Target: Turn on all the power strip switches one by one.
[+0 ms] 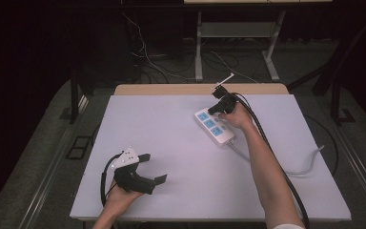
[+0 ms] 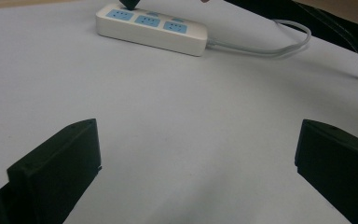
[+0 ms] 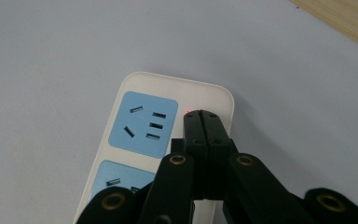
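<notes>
A white power strip (image 1: 214,125) with blue socket faces lies on the table at the back right, its grey cord (image 1: 310,164) trailing to the right. My right gripper (image 1: 213,110) is shut, its tips pressed down on the strip's far end beside the last socket. In the right gripper view the shut tips (image 3: 202,116) rest on the white casing (image 3: 214,95) where a small red light (image 3: 187,111) glows. My left gripper (image 1: 153,168) stands open near the table's front left, with nothing between its jaws. The strip (image 2: 151,28) lies far ahead in the left gripper view.
The table (image 1: 171,143) has a pale lilac top with a wooden edge (image 1: 171,89) at the back. Black cables trail from both grippers. Beyond the table stand a desk frame (image 1: 199,47) and loose wires on a dark floor.
</notes>
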Motion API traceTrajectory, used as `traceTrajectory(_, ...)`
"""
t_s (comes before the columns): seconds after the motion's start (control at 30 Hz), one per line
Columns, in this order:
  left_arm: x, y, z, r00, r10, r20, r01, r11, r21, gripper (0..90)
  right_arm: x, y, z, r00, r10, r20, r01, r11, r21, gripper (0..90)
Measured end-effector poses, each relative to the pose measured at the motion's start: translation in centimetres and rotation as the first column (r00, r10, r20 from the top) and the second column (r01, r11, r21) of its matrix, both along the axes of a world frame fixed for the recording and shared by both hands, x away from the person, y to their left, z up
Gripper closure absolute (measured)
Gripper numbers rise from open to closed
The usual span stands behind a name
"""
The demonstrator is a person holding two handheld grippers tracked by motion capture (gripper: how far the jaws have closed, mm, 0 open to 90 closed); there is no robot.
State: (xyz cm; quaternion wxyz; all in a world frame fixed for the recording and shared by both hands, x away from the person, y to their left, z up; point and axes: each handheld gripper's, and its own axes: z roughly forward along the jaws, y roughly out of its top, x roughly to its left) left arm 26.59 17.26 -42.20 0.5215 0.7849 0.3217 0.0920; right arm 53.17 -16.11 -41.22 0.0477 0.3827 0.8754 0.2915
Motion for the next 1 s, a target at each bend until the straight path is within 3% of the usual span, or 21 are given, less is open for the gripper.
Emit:
traceTrajectory(0.3, 0.2, 0.0, -0.1, 1.0, 0.001, -0.006, -0.001, 1.0, 0.002, 0.0, 0.0, -0.3, 0.2, 0.9998, -0.018, 0.002, 0.018, 1.0, 0.022, 90.0)
traceTrajectory(0.47, 0.1, -0.1, -0.1, 1.0, 0.001, -0.006, -0.001, 1.0, 0.002, 0.0, -0.3, -0.6, 0.8, 0.9993, -0.029, 0.022, 0.028, 0.997, 0.067, 90.0)
traceTrajectory(0.57, 0.1, 0.0, -0.1, 1.0, 0.002, -0.006, -0.002, 1.0, 0.001, 0.0, -0.6, -0.6, 1.3, 0.9991, -0.019, 0.038, 0.016, 0.998, 0.066, 90.0)
traceTrajectory(0.83, 0.1, -0.2, -0.1, 1.0, -0.004, -0.006, 0.004, 1.0, 0.007, 0.0, -2.2, -1.0, 2.5, 0.9968, 0.004, 0.08, -0.01, 0.997, 0.08, 90.0)
traceTrajectory(1.0, 0.0, -0.3, -0.2, 1.0, -0.007, -0.005, 0.007, 0.9999, 0.009, 0.0, -3.7, -1.9, 2.7, 0.9959, -0.005, 0.09, -0.006, 0.992, 0.124, 90.0)
